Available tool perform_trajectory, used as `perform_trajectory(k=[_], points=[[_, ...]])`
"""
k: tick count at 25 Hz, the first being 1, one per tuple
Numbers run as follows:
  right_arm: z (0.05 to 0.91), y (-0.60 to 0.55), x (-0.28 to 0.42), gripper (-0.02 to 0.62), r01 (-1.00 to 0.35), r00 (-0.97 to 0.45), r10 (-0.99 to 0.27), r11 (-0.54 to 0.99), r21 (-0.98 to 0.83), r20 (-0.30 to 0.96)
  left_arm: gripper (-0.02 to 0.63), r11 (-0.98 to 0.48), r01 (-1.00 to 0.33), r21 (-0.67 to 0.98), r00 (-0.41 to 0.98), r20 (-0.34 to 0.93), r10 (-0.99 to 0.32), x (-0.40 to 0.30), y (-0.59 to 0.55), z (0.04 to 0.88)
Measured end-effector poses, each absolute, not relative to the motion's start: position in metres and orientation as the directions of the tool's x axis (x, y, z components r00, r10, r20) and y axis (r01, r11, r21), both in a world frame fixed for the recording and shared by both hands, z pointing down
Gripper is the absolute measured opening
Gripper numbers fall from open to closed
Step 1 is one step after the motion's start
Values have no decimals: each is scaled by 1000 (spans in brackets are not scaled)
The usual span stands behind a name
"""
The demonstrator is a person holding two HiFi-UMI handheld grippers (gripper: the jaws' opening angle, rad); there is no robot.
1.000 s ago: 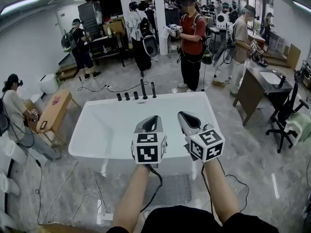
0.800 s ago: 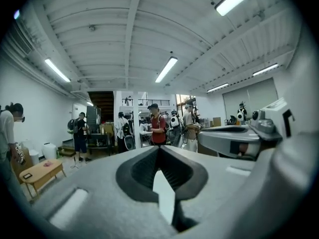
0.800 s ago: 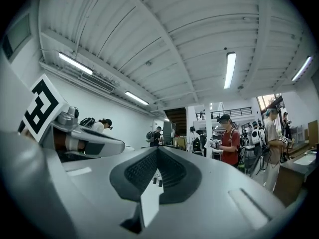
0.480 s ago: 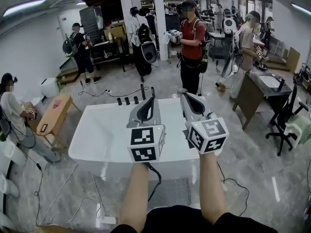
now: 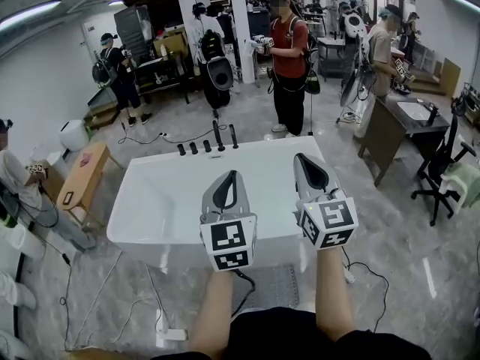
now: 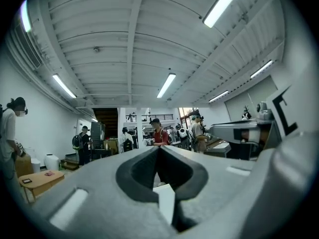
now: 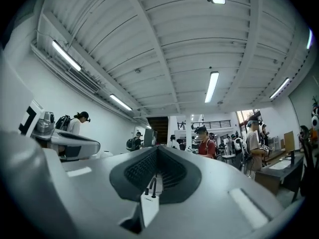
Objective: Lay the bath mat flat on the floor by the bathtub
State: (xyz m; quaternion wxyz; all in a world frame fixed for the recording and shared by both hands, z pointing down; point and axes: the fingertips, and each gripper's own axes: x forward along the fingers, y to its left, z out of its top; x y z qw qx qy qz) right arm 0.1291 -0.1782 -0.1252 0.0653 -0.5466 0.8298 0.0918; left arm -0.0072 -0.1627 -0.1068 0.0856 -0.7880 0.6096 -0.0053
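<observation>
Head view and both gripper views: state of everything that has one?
left gripper: jaws shut, nothing between them.
right gripper: jaws shut, nothing between them.
bathtub: upright, nothing in it, no water visible.
bath mat: lying flat on the floor against the bathtub's near side, partly hidden, held by neither gripper.

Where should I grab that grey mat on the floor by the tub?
Probably a corner or an edge, coming down from above: the grey mat lies flat beside the bathtub, so only a thin edge can be pinched.
</observation>
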Motion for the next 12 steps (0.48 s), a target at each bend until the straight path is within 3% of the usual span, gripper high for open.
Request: perform_trajectory(k=[12], points=[[-45,-187,146,5,-923,-362,-931,350,159,-51,5,-251,-962,-105,256,-34,-966,-16,-172,-50]])
